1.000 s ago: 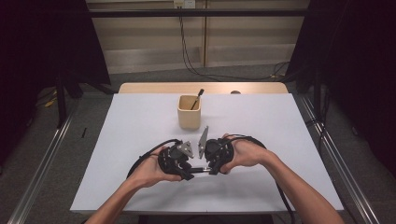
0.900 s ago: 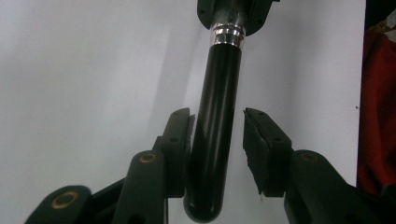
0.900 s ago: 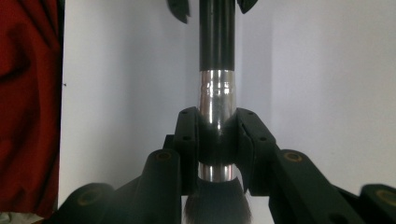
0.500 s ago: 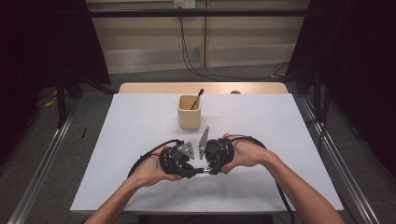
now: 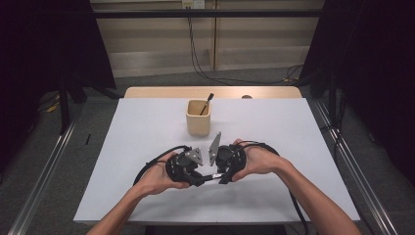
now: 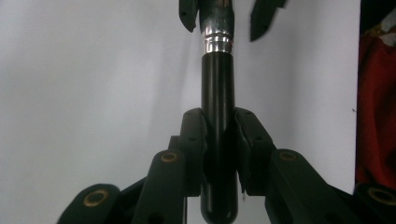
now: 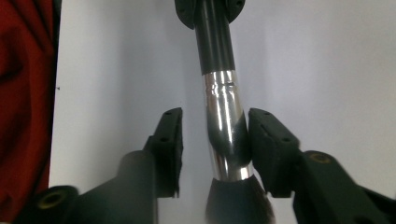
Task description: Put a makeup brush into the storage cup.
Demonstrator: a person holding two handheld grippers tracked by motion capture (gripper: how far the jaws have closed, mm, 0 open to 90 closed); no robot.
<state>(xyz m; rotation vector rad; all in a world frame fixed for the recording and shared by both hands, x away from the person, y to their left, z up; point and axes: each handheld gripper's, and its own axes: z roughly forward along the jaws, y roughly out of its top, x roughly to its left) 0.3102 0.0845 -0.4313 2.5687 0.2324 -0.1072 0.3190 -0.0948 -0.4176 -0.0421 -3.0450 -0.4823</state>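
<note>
left gripper (image 6: 219,140) pinching brush (image 6: 217,107) by black handle | right gripper (image 7: 215,140) spread around its chrome ferrule | brush hangs between them near desk's (image 5: 147,127) front edge | probably light, stiff, chrome slippery, so grab the handle

White-topped table (image 5: 147,127) on grey floor (image 5: 44,161), black curtains (image 5: 381,73) flanking, beige wall (image 5: 147,34) with cables (image 5: 195,54) behind.

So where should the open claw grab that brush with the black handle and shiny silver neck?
On the shiny silver neck, squeezing from both sides. It already sits between the right claw's open jaws, nearer one jaw. It's narrow and round, and the left claw already holds the black handle.
</note>
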